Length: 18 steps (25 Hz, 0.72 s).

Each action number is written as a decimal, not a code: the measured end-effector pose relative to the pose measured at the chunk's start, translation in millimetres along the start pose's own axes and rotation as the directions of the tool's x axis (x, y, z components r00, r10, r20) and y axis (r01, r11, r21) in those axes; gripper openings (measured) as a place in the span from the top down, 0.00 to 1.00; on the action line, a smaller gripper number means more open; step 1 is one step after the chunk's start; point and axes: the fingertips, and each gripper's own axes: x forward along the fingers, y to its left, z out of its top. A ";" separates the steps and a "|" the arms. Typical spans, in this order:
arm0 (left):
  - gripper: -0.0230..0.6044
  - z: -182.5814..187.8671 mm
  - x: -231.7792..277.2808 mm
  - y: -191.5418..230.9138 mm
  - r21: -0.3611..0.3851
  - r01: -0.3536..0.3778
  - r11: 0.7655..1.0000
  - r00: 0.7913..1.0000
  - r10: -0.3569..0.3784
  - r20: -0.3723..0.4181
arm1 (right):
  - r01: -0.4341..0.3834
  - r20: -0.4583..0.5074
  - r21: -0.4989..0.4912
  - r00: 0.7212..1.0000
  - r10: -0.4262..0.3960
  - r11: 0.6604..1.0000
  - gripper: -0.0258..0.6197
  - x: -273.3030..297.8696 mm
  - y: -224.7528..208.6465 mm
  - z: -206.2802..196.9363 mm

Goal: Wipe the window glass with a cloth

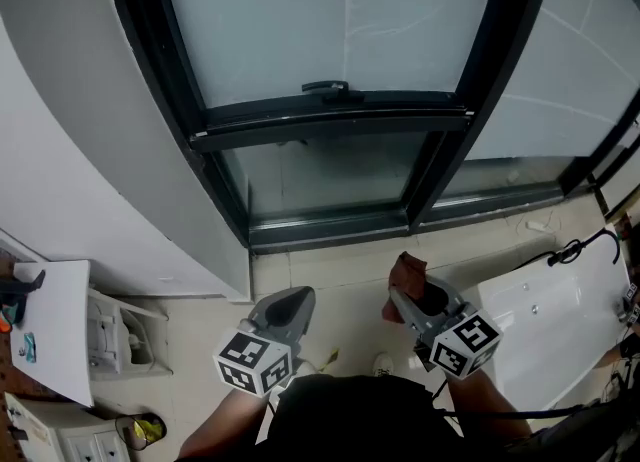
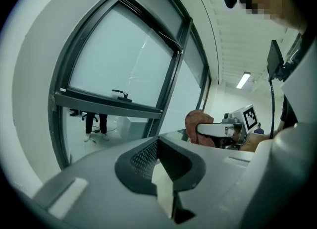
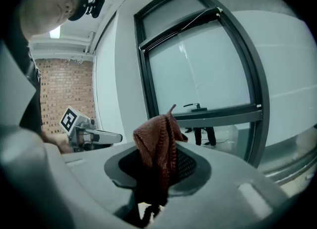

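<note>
- Rust-brown knitted cloth [image 1: 407,272] [image 3: 157,146]: bunched, pinched between the jaws of the right gripper [image 1: 408,300] [image 3: 159,176]; a crumpled tuft stands up past the jaw tips. Held low, near the window but apart from it.
- Left gripper [image 1: 293,300] [image 2: 163,176]: jaws closed together, nothing between them. It is level with the right gripper, just beside it, not touching.
- Frosted glass pane [image 1: 340,10] in a black metal frame [image 1: 330,115]: small black handle [image 1: 327,87] on the crossbar. A narrower lower pane [image 1: 330,172] sits under the bar.
- Through the lower pane, the left gripper view shows a person's dark-trousered legs [image 2: 94,123].
- Left of the frame: pale grey wall panel [image 1: 80,170]; below it, a white cabinet [image 1: 55,335].
- Right: white tabletop [image 1: 545,325] with a black cable [image 1: 575,247] lying on it.
- Nothing stands between the grippers and the glass; beige tiled floor [image 1: 340,280] lies below.
</note>
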 end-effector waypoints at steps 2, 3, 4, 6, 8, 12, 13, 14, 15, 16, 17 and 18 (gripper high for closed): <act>0.94 7.2 6.8 -5.2 -0.004 -0.024 1.000 0.999 0.024 0.023 | -0.020 -0.006 -0.003 1.000 0.020 1.000 0.81 -6.6 -6.9 1.9; 0.94 10.7 10.6 -7.4 -0.005 -0.037 0.999 0.999 0.037 0.034 | -0.030 -0.007 -0.008 1.000 0.030 1.000 0.81 -9.6 -10.7 2.9; 0.94 13.9 15.0 -9.5 -0.005 -0.049 0.999 0.998 0.049 0.043 | -0.038 -0.006 -0.012 0.999 0.038 0.999 0.81 -12.5 -15.4 3.8; 0.94 18.2 24.3 -13.8 -0.005 -0.071 0.997 0.996 0.072 0.052 | -0.051 -0.005 -0.008 0.999 0.050 0.999 0.81 -17.7 -26.6 4.9; 0.94 19.3 31.3 -18.8 -0.003 -0.084 0.996 0.995 0.084 0.051 | -0.056 -0.004 0.004 0.998 0.056 0.998 0.81 -22.2 -36.9 4.4; 0.94 18.1 39.0 -24.6 0.005 -0.103 0.995 0.994 0.102 0.045 | -0.060 0.002 0.030 0.998 0.060 0.998 0.81 -26.0 -52.2 1.2; 0.94 18.2 40.4 -26.2 0.006 -0.105 0.994 0.994 0.105 0.044 | -0.060 0.003 0.037 0.998 0.060 0.997 0.81 -26.9 -54.9 0.2; 0.94 18.4 41.7 -27.8 0.008 -0.106 0.994 0.993 0.106 0.043 | -0.060 0.005 0.042 0.998 0.060 0.997 0.81 -27.8 -57.4 -0.9; 0.94 18.5 42.8 -29.2 0.011 -0.106 0.994 0.994 0.106 0.041 | -0.059 0.008 0.046 0.998 0.059 0.997 0.81 -28.6 -59.7 -2.0; 0.94 18.4 43.7 -30.1 0.014 -0.106 0.994 0.994 0.105 0.039 | -0.057 0.010 0.050 0.998 0.056 0.997 0.81 -29.0 -61.7 -2.9; 0.94 18.1 44.1 -30.5 0.016 -0.106 0.994 0.994 0.105 0.037 | -0.055 0.012 0.055 0.998 0.054 0.997 0.81 -29.0 -63.2 -3.5; 0.94 17.7 44.2 -30.7 0.018 -0.106 0.994 0.994 0.105 0.034 | -0.053 0.015 0.063 0.999 0.052 0.997 0.81 -28.7 -64.2 -3.4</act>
